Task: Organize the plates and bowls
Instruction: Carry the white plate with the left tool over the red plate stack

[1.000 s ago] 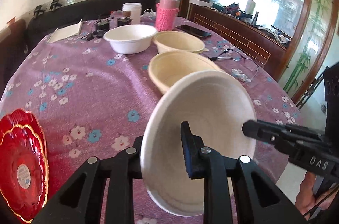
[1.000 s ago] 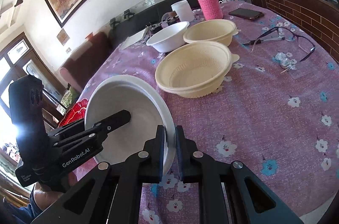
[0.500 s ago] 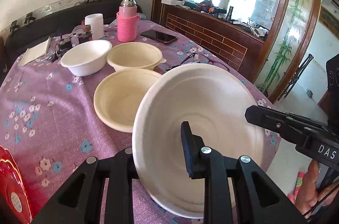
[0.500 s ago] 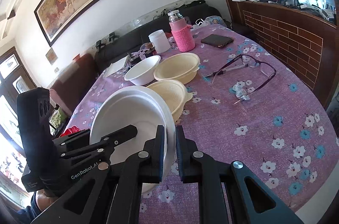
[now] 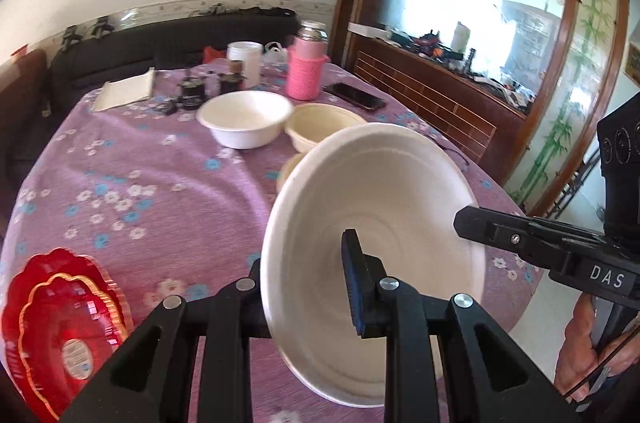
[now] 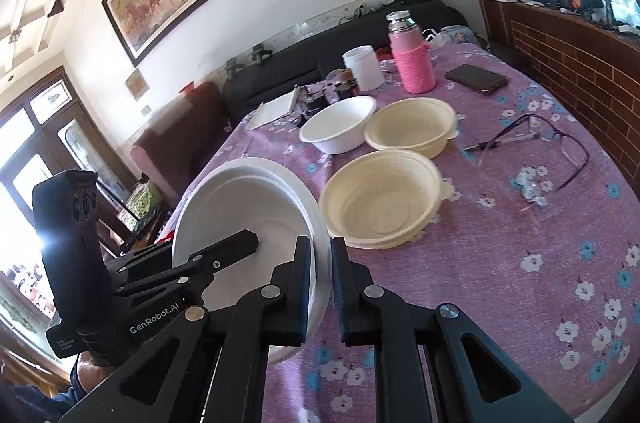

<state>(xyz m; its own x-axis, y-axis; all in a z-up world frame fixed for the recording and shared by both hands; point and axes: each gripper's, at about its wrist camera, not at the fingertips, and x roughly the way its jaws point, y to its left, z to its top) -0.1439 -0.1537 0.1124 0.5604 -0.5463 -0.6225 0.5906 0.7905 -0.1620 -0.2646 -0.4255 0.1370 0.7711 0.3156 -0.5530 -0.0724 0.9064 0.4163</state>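
A large white bowl (image 5: 384, 207) is held tilted above the table by both grippers. My left gripper (image 5: 304, 287) is shut on its near rim; it also shows in the right wrist view (image 6: 224, 255). My right gripper (image 6: 320, 283) is shut on the opposite rim of the white bowl (image 6: 248, 207); it shows in the left wrist view (image 5: 500, 231). On the table stand a small white bowl (image 6: 340, 131) and two cream bowls (image 6: 384, 203) (image 6: 412, 127). Red plates (image 5: 60, 327) are stacked at the near left.
A pink flask (image 6: 412, 59), a white jar (image 6: 364, 67), a phone (image 6: 476, 79), glasses (image 6: 532, 139), a notepad (image 5: 124, 95) and small dark items (image 5: 192, 91) lie on the purple flowered tablecloth (image 6: 520, 263). A brick ledge (image 6: 580, 55) runs along the right.
Both grippers have carried the white bowl leftward and back over the table. The left wrist view has swung left, so the red plates and the small white bowl show more.
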